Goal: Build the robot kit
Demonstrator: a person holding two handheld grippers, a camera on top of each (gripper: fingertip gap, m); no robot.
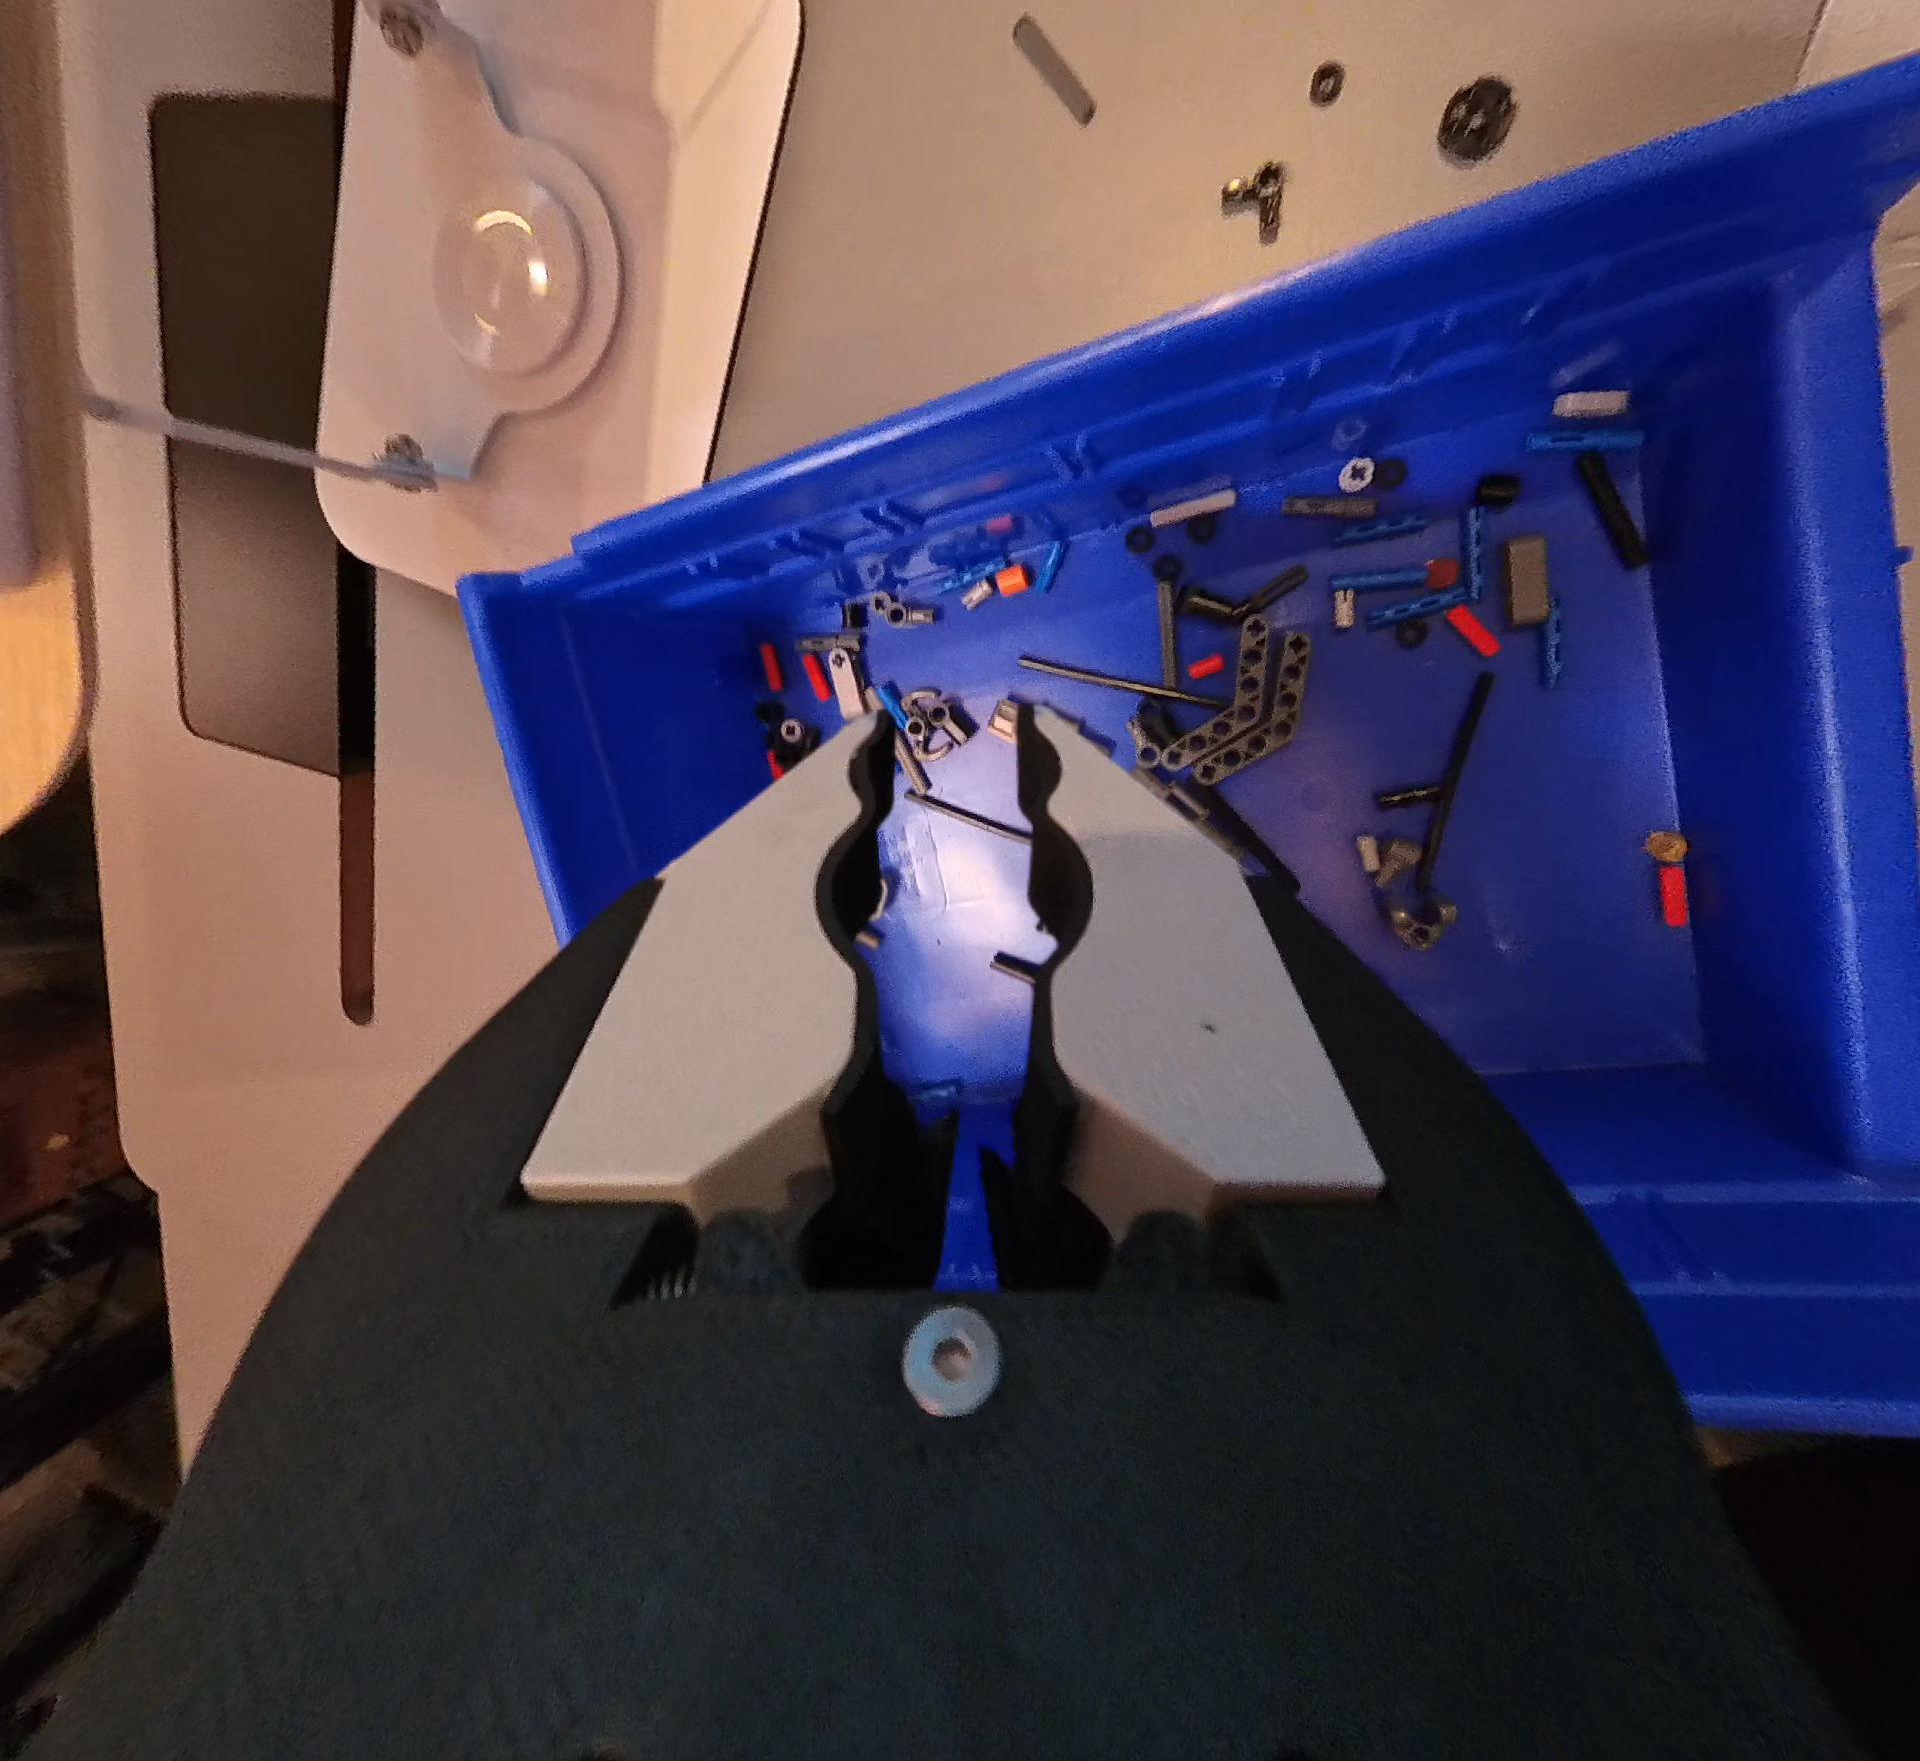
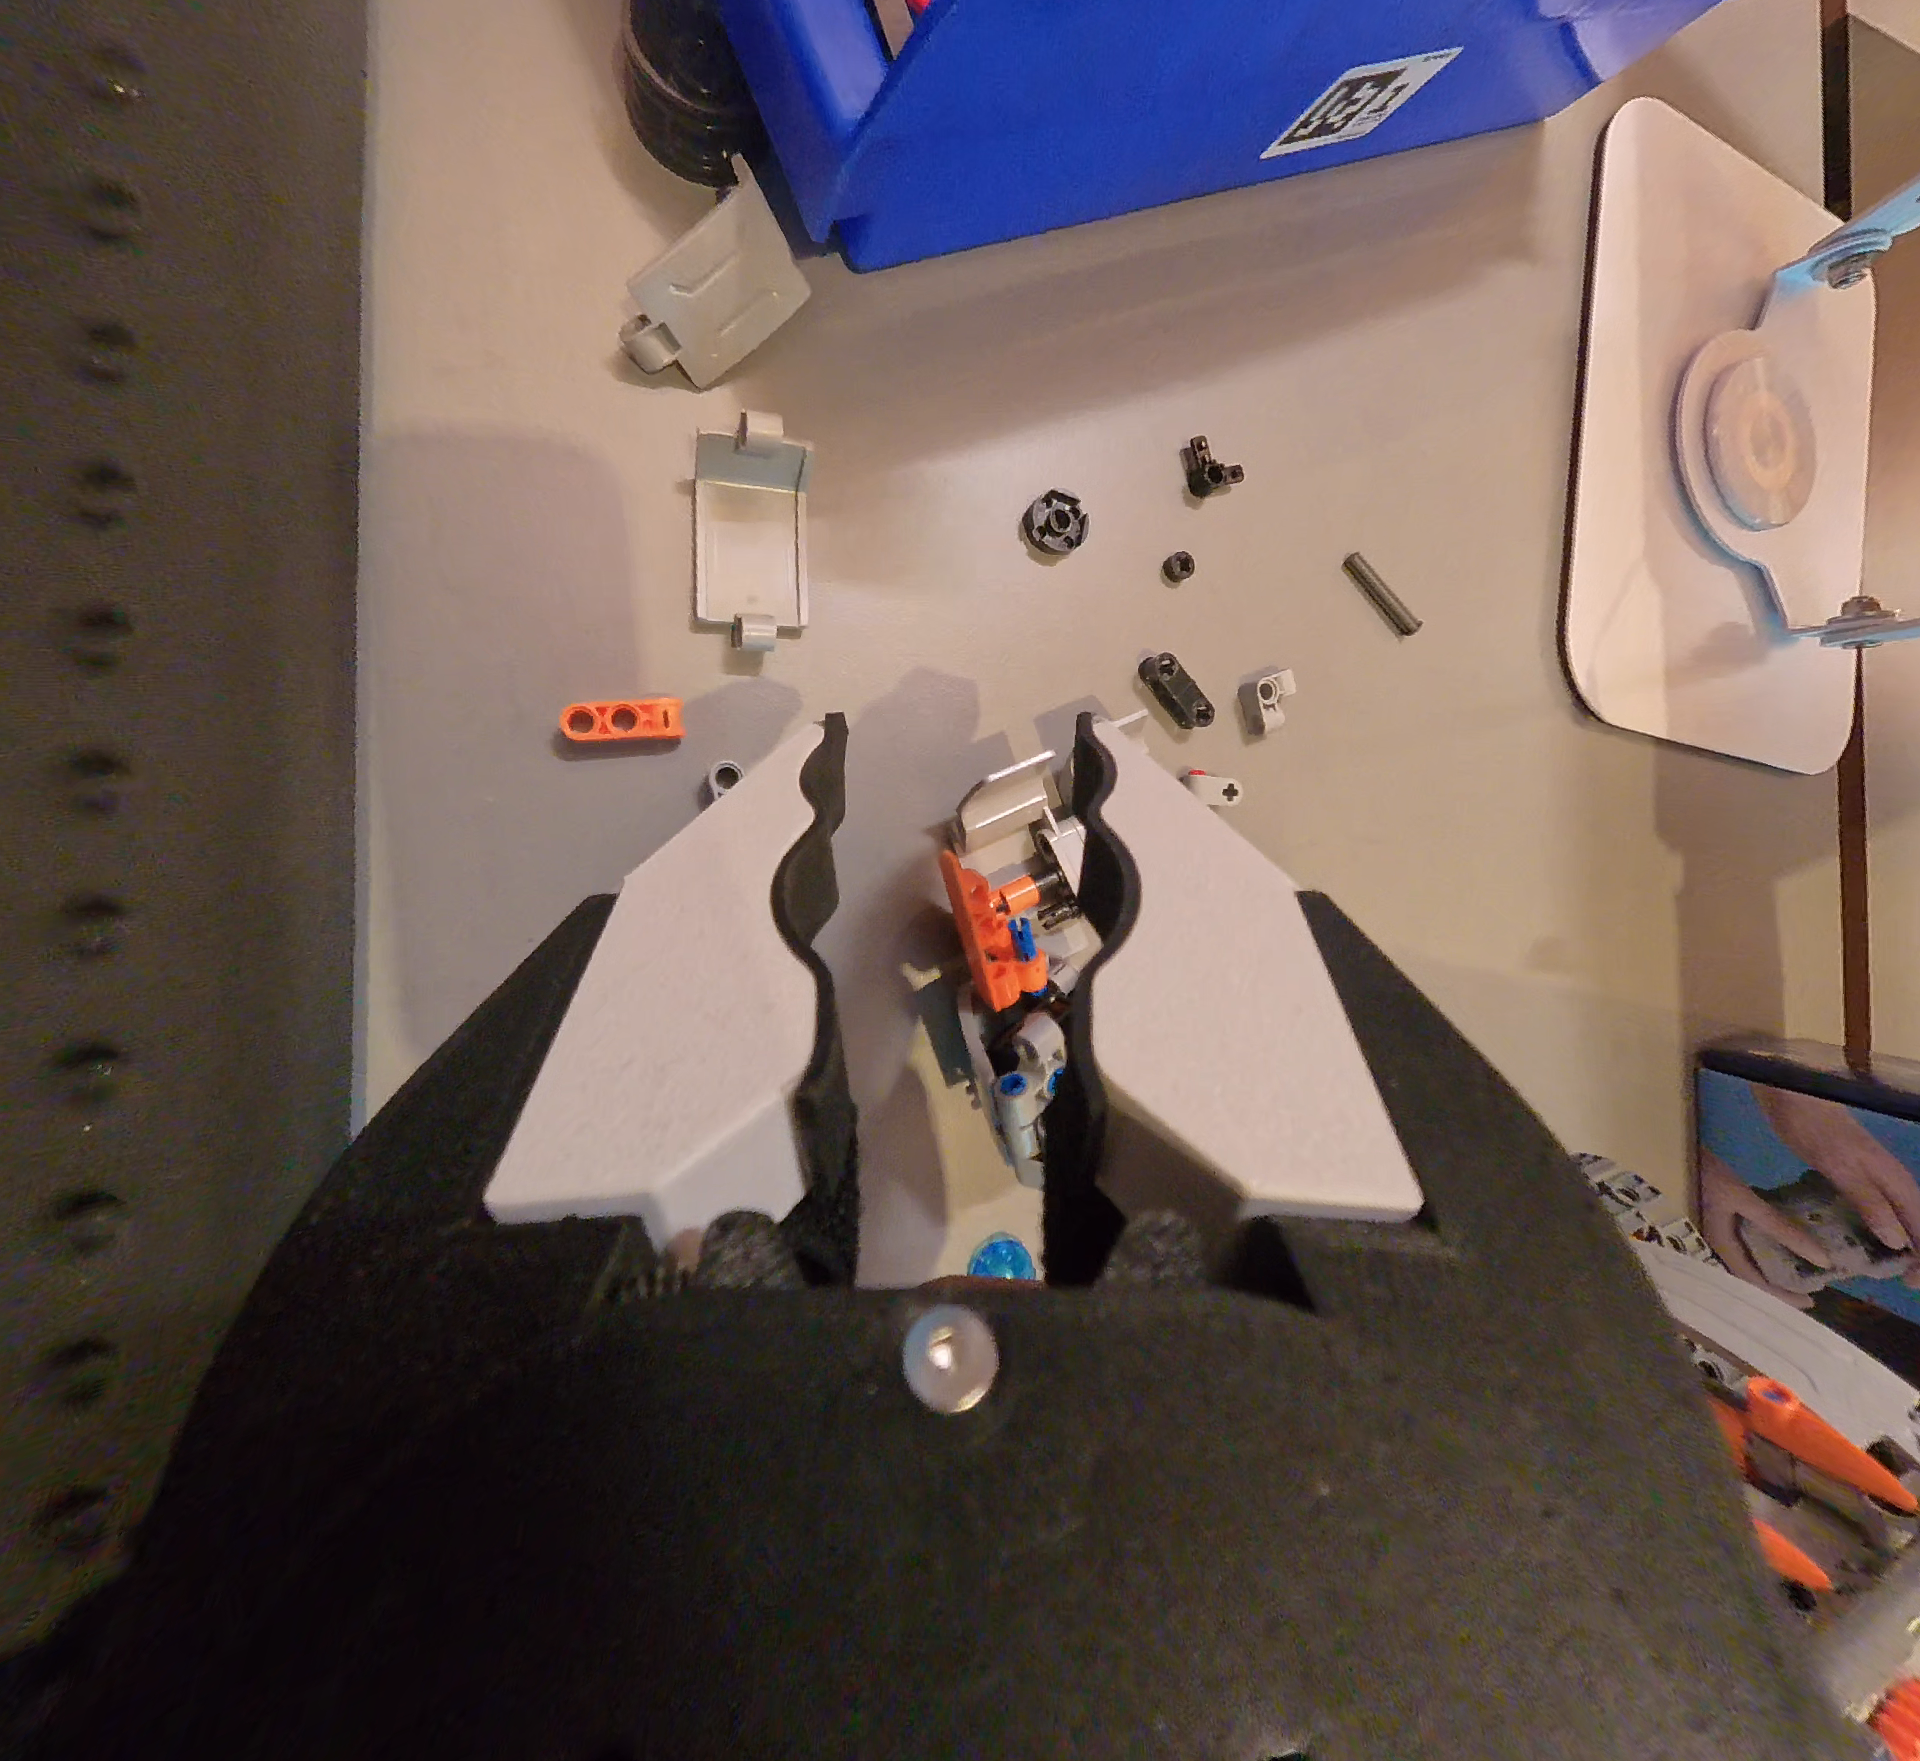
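Bricks, a small orange-and-grey assembly (image 2: 1013, 953), sit between the right gripper's (image 2: 961, 735) half-open jaws, against the right finger, ungripped. Left gripper (image 1: 951, 719) hovers, slightly parted and empty, over the blue bin's (image 1: 1766, 984) loose pieces.

Left claw (image 1: 951, 724) slightly parted; right claw (image 2: 961, 745) wider apart, seemingly empty.

You see a glossy, smooth blue plastic bin (image 1: 1766, 880) with small plastic building pieces inside it. Beside the bin, the pale table (image 2: 1351, 381) looks matt. Your left gripper (image 1: 954, 724) and right gripper (image 2: 961, 735) show rough black bodies, matt grey fingers.
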